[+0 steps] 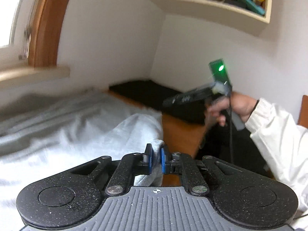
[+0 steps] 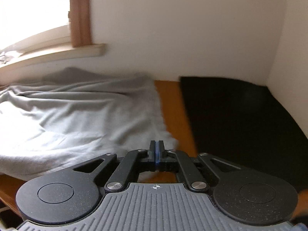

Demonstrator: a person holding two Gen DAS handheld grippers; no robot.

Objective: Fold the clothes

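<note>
Nearest in the left wrist view: left gripper [image 1: 156, 159] clenched on a bunched corner of the grey garment [image 1: 77, 127], blue pads [image 1: 163, 162] pinching the cloth between them. In the right wrist view: right gripper [image 2: 156, 150] with jaws pressed fully together, apparently on nothing, tips just at the garment's [image 2: 77, 115] near right edge; whether any thread of cloth is caught, impossible to tell. Beyond: garment spread rumpled across the wooden table [image 2: 171, 111], reaching back toward the wall under the window sill [image 2: 57, 54], with a black mat [image 2: 240, 115] beside it to the right. Likely soft, light, limp knit, sagging and creasing wherever unsupported; not fragile, little slip against the pads. Best taken at corners or hems, two points well apart, kept taut while folding.
</note>
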